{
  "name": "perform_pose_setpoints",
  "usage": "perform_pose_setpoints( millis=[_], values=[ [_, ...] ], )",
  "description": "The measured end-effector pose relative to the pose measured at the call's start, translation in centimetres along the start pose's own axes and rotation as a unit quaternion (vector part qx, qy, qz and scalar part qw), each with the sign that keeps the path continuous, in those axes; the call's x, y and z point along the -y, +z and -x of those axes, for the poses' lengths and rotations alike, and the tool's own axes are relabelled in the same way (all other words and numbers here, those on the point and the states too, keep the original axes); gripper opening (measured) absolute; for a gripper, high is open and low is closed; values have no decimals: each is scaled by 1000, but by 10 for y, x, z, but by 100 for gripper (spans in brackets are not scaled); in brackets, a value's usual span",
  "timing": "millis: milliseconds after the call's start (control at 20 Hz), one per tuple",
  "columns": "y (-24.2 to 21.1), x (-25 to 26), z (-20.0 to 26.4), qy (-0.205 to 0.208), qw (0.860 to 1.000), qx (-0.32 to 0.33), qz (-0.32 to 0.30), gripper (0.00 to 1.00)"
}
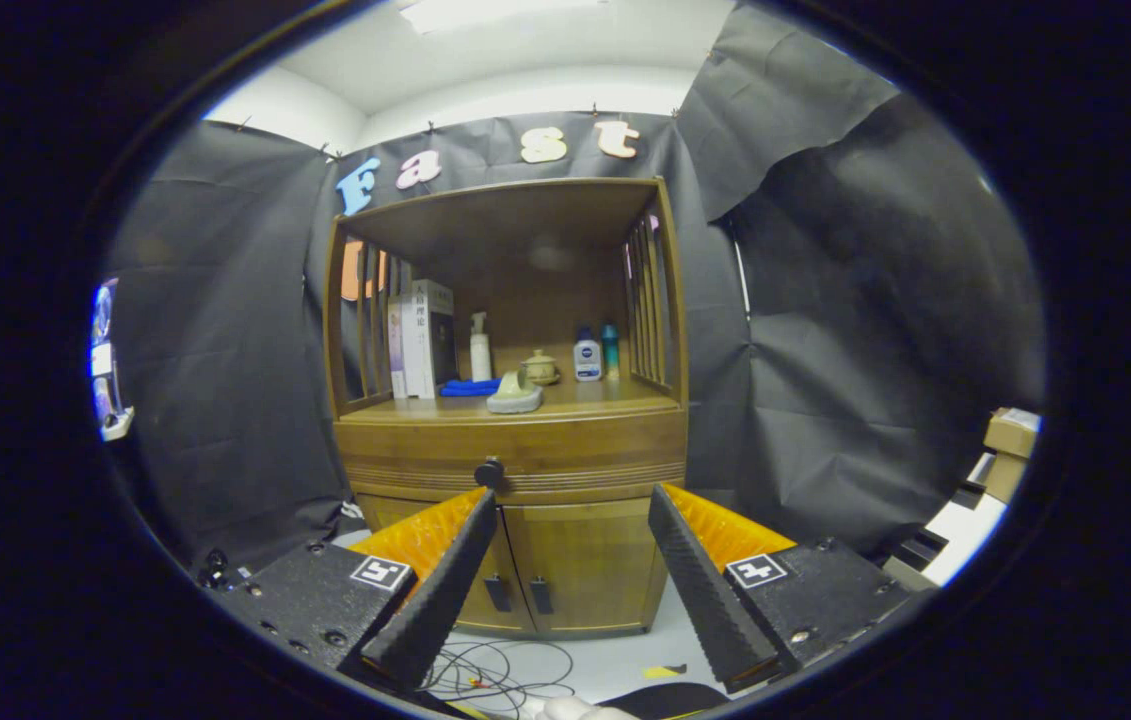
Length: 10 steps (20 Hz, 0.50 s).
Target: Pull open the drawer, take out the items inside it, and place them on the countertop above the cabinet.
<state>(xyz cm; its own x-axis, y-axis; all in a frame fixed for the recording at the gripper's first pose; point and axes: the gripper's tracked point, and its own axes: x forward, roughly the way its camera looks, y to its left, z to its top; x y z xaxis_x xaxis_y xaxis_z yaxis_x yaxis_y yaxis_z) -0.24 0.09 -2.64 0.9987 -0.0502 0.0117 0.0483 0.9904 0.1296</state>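
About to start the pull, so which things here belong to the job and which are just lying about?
Job:
drawer, shut
drawer knob
countertop
hand-held gripper, open, short of the cabinet

Lying about:
books
spray bottle
blue cloth
lidded pot
two small bottles
lower doors
cables on floor

Black cloth (825,330) hangs in creased sheets round the booth, with a white wall (525,95) and a lit ceiling panel (485,12) above it. A wooden cabinet (515,440) stands against the cloth, its open shelf roofed and slatted at both sides. The floor (615,660) is pale, with thin cables (505,675) looped on it. Cardboard boxes (1010,445) sit off to the right.
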Motion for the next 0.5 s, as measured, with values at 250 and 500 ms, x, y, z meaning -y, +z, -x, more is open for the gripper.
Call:
perform_pose_setpoints(
  millis=[250,500],
  values=[
    [4,5,5,-3,1000,2,6,100],
    [9,10,10,-14,1000,4,16,100]
  ],
)
